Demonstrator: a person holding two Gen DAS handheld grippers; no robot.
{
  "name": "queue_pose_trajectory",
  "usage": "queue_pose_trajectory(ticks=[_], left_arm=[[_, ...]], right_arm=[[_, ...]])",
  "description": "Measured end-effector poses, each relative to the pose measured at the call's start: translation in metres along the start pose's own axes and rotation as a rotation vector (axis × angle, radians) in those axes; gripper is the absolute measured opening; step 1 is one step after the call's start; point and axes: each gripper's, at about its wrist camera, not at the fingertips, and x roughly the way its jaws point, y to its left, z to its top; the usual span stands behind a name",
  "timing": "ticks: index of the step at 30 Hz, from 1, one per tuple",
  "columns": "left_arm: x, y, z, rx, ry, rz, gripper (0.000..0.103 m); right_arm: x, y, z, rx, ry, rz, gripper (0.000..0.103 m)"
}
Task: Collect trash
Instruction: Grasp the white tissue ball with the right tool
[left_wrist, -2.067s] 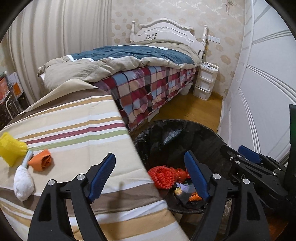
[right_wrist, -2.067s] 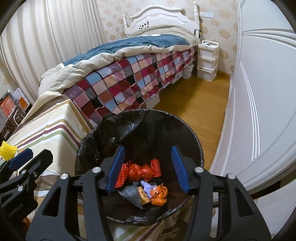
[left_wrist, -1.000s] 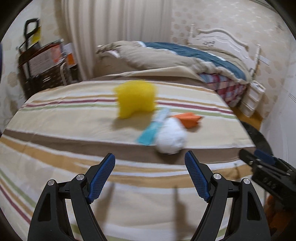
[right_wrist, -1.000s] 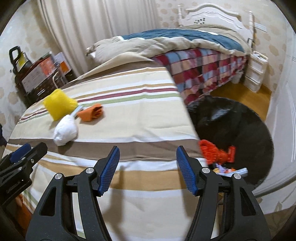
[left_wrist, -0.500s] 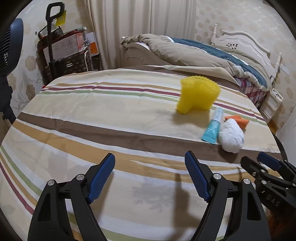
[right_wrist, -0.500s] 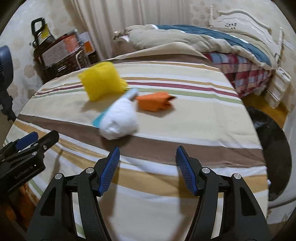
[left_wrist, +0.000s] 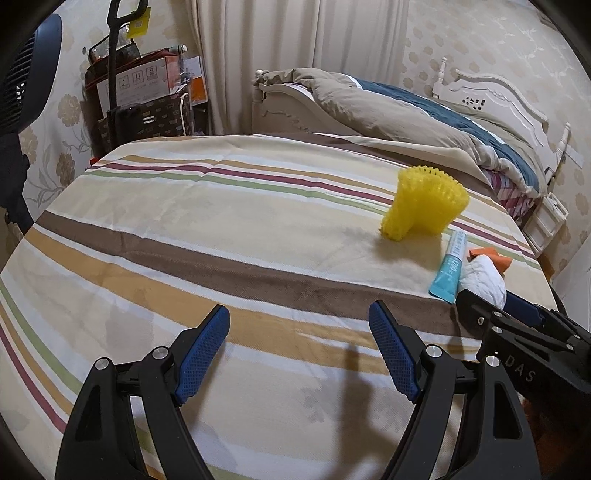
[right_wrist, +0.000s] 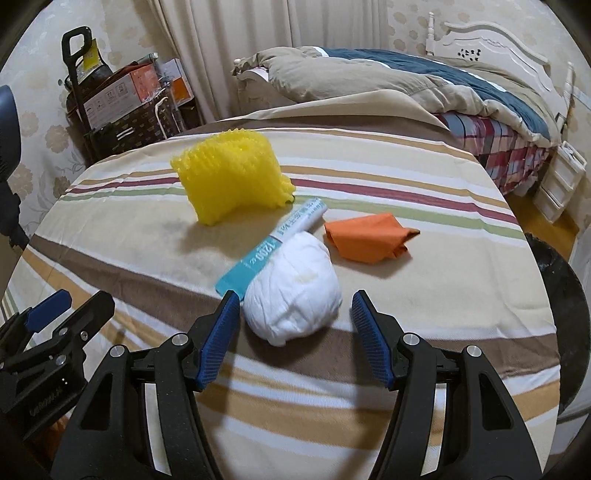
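between right gripper (right_wrist: 291, 339) spread jaws: white wad (right_wrist: 293, 286), untouched.

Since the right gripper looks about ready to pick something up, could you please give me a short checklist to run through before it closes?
1. Right gripper open: ok, fingers spread wide.
2. White wad lined up between the fingers: ok, it sits in the gap near the tips.
3. Fingers far enough around the wad: not ok, only its near end lies between them.
4. Neighbours apart: not ok, the blue tube lies against the wad's left side; the orange piece lies apart.
5. Left gripper out of the way: ok, open and empty over the striped cloth.
6. Black bin reachable: cannot tell, only its edge shows.
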Motion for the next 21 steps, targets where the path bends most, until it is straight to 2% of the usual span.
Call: queue_pose_trajectory(ticks=[5,8,15,21], left_arm=[[0.005,0.003,0.005,0.008,0.001,0.005,0.078],[0.005,0.001,0.005,0.018,0.002,0.005,0.078],[0.003,-0.01,0.004,0.051,-0.004,-0.008,0.078],[0.006,-0.03,0.003,0.085,0.009,-0.049,0.078]], right_arm=[[0.004,-0.001,0.004,0.01,0.002,0.001,0.047],[0.004,-0.001,0.004,0.009,0.001,0.005,0.043],[-0.004,-0.012,-0.003,0.016,-0.001,0.004,0.041],[-0.015,-0.038,-0.013,0.044,-0.007,-0.04,0.041]])
